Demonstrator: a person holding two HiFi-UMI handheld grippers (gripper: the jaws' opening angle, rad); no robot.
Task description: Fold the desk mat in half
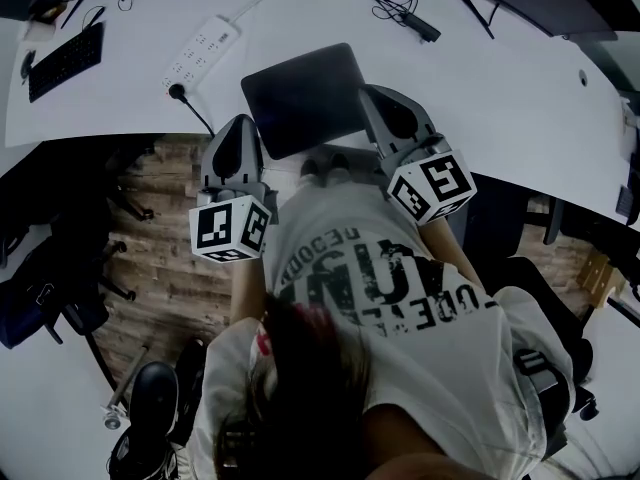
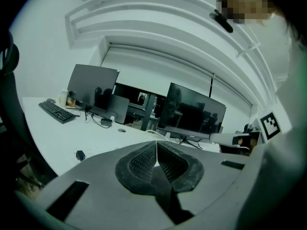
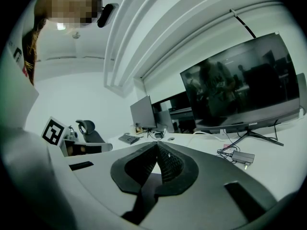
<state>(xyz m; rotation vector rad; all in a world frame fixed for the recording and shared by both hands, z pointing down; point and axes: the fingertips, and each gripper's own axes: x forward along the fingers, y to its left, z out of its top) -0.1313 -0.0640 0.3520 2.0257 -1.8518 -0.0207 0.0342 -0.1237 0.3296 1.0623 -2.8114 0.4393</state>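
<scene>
Dark desk mat [image 1: 300, 93], flat (rounded corners)

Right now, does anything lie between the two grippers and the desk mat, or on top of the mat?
Nothing visible does. The desk mat lies bare. The left gripper and right gripper flank its near edge, and the power strip lies clear of it.

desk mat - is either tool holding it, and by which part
Nothing is held. The left tool and right tool are both shut, jaws together with nothing between; the desk mat lies free between them.
</scene>
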